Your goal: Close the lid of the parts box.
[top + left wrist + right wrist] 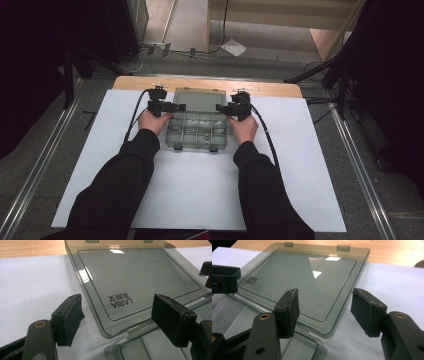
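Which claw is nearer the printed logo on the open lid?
Left. The left claw sits at the lid's left corner, beside the logo; the right claw sits at the opposite corner.

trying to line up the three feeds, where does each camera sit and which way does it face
High view: above the person's side, looking forward and down at the table; both forearms, hands and grippers show around the open box.
Left gripper view: rides the left gripper, looking along its open jaws at the lid lying flat.
Right gripper view: rides the right gripper, looking along its open jaws at the lid's other corner; the left gripper shows at its left edge.
Shared: both gripper views show the lid, its hinge and the white sheet.
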Motion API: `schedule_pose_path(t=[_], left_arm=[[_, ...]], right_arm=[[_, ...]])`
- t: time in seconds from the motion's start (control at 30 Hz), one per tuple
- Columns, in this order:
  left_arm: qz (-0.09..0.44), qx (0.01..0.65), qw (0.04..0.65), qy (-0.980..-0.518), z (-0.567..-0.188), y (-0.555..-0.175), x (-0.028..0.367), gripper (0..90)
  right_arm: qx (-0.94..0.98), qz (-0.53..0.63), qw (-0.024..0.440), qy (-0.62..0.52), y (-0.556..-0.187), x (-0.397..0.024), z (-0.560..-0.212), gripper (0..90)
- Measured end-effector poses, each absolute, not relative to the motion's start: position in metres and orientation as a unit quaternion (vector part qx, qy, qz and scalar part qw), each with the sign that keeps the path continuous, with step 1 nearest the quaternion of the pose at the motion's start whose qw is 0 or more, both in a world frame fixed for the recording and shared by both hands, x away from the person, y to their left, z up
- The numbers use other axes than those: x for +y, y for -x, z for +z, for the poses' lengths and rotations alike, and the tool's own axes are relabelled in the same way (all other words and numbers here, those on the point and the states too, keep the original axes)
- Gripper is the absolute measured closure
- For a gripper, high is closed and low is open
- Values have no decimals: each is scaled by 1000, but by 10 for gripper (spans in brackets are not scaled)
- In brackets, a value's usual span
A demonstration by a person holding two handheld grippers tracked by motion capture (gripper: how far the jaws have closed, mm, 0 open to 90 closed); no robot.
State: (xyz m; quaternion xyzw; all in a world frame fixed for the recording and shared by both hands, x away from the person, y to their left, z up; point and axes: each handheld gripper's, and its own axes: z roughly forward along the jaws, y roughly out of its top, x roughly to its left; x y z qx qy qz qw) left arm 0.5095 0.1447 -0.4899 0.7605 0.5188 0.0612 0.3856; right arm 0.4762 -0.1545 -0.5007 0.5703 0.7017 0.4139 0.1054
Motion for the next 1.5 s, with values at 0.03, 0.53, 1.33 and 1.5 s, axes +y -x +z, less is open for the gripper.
schedule_pose_path(t=[0.03,0.53,1.33,1.5], left_arm=[[63,522,387,-758,-491,-510,145,248],[52,539,392,-744,-498,-513,146,296],[37,535,399,-744,-496,-515,143,382],[45,527,396,-750,-491,-515,143,405]], right_arm=[[703,411,104,-571,-476,-154,-502,406],[680,421,65,-596,-479,-153,-513,399],[679,428,53,-593,-481,-153,-512,447],[681,434,54,-587,-480,-156,-508,462]])
